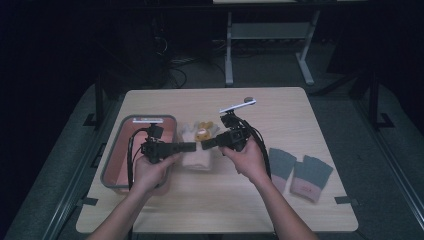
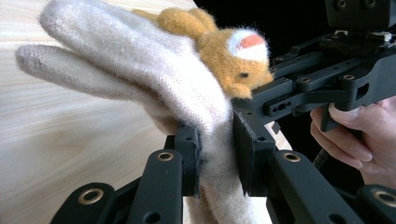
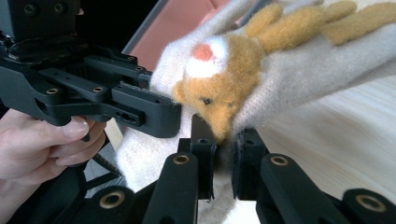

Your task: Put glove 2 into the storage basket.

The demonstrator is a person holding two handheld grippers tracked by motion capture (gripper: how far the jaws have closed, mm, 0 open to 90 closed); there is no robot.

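Both grippers pinch one cream glove (orange toy bunny on it). Left gripper and right gripper clamp its cuff, jaws nearly touching.

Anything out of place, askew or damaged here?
Nothing looks damaged or spilled. The cream glove with an orange plush animal on it is pinched from both sides by the left gripper and right gripper. The grey gloves lie flat; the tray sits square.

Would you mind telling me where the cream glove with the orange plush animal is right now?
In the high view the cream glove sits mid-table, gripped between the left gripper and the right gripper, with the pink bin to its left.
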